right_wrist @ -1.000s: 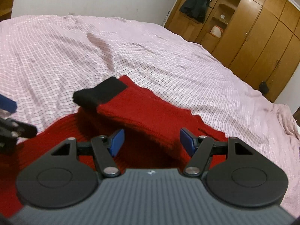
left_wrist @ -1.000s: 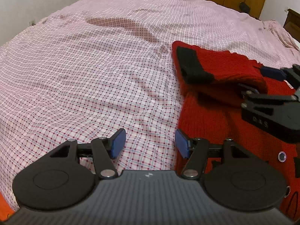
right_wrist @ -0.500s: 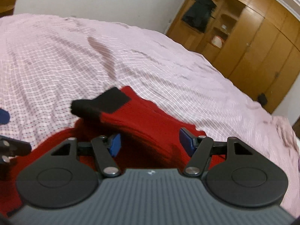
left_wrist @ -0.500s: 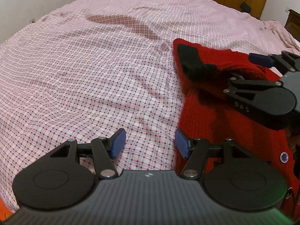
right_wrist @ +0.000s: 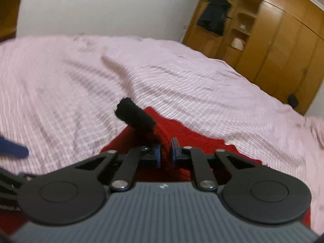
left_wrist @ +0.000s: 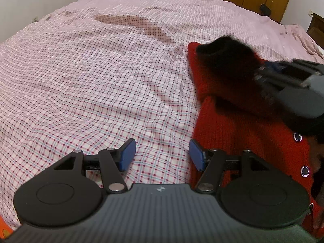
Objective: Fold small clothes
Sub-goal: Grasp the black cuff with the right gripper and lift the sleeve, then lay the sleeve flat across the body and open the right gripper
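A small red knit cardigan [left_wrist: 239, 129] with round buttons lies on the checked pink bedsheet [left_wrist: 101, 85]. Its sleeve [right_wrist: 164, 133] ends in a black cuff [right_wrist: 134, 116]. My right gripper [right_wrist: 165, 155] is shut on the red sleeve and holds it lifted, with the cuff sticking up and away; it also shows, blurred, in the left wrist view [left_wrist: 283, 75]. My left gripper [left_wrist: 161, 155] is open and empty, low over the sheet at the cardigan's left edge.
The bed fills both views. Wooden wardrobes [right_wrist: 273, 46] stand beyond its far side, with a dark jacket [right_wrist: 213, 18] hanging on one. A white wall [right_wrist: 101, 10] is behind the bed. A wooden nightstand [left_wrist: 316, 26] sits at the far right.
My right gripper went from open over the sleeve to shut on it and lifted it; the black cuff rose off the cardigan. My left gripper stayed open and hardly moved.
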Action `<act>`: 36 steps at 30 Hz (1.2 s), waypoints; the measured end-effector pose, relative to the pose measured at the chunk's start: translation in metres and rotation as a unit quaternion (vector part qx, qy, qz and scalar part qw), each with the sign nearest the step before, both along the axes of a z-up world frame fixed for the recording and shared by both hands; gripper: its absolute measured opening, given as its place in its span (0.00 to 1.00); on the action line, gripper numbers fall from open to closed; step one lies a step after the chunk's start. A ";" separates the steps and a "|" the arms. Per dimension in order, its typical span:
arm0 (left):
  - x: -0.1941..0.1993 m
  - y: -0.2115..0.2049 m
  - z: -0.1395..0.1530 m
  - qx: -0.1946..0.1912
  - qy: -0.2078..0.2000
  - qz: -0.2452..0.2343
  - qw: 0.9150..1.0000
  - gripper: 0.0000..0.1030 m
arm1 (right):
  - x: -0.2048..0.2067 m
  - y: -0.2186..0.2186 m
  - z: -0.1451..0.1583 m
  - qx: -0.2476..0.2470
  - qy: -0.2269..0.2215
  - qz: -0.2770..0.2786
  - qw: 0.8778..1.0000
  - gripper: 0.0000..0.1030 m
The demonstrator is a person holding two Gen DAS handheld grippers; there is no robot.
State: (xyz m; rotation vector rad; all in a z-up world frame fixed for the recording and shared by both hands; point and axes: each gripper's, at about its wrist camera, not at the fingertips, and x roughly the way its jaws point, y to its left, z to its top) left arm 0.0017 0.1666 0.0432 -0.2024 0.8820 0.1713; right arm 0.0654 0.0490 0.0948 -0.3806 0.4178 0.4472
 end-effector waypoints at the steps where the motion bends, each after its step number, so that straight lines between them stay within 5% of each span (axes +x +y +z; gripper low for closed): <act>1: 0.000 -0.001 0.001 0.001 -0.001 0.000 1.000 0.64 | 0.000 -0.006 0.005 0.013 -0.002 -0.008 1.000 0.12; 11: 0.007 -0.025 0.018 0.003 -0.026 -0.037 0.999 0.64 | 0.005 -0.080 0.037 0.079 -0.033 -0.093 0.992 0.12; 21: 0.030 -0.065 0.017 0.008 -0.034 -0.078 0.996 0.64 | 0.013 -0.145 0.014 0.092 -0.008 -0.176 0.980 0.11; 31: 0.051 -0.087 0.003 0.024 -0.021 -0.098 0.995 0.64 | 0.029 -0.193 -0.043 0.141 0.112 -0.229 0.957 0.14; 36: 0.055 -0.090 0.000 0.027 -0.015 -0.102 0.994 0.64 | 0.016 -0.216 -0.044 0.164 0.137 -0.219 0.952 0.31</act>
